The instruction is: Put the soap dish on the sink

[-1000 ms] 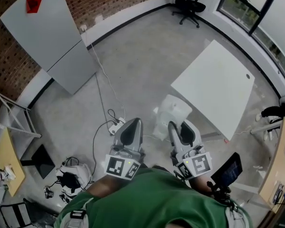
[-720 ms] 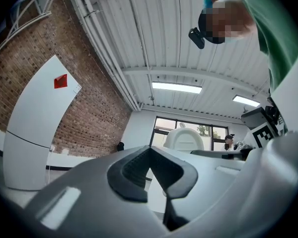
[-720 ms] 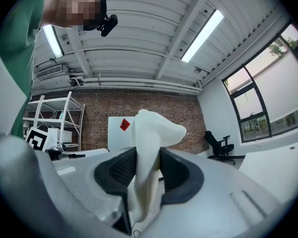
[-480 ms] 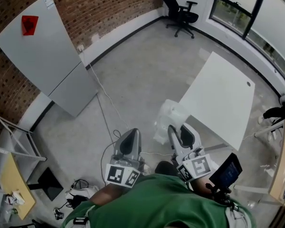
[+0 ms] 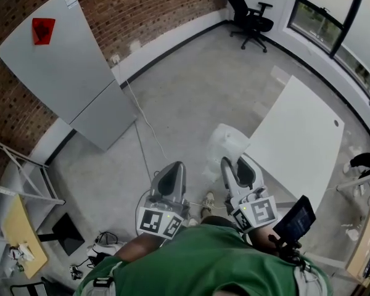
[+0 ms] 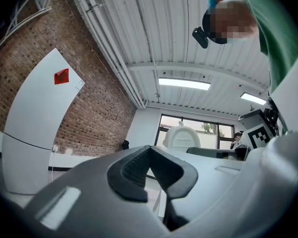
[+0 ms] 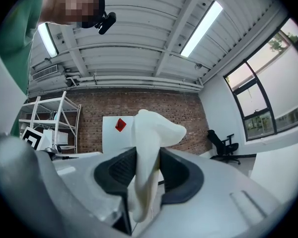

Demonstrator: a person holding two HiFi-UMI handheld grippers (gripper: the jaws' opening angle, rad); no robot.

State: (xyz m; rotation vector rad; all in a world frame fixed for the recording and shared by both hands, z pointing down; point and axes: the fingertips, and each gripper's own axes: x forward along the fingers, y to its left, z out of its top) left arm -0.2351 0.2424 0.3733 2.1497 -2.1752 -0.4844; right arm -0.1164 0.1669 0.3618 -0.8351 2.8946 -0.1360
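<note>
The soap dish (image 5: 226, 143) is white and curved, and it sticks out ahead of my right gripper (image 5: 229, 165), which is shut on its edge. In the right gripper view the dish (image 7: 150, 129) stands upright between the dark pads (image 7: 175, 171), which press on both of its sides. My left gripper (image 5: 172, 172) is held level beside the right one, shut with nothing in it. In the left gripper view its pads (image 6: 134, 170) meet at the tip and the dish (image 6: 181, 136) shows beyond them. Both are carried over bare floor. No sink is in view.
A white table (image 5: 299, 142) stands just ahead on the right. A grey cabinet (image 5: 68, 73) with a red mark leans on the brick wall at the left. A cable (image 5: 142, 128) runs over the floor, a metal shelf (image 5: 15, 177) stands far left, and an office chair (image 5: 251, 11) far back.
Both grippers have moved on across the floor with the person, side by side. The cabinet and table have shifted in the view. The right gripper's hold on the dish is unchanged.
</note>
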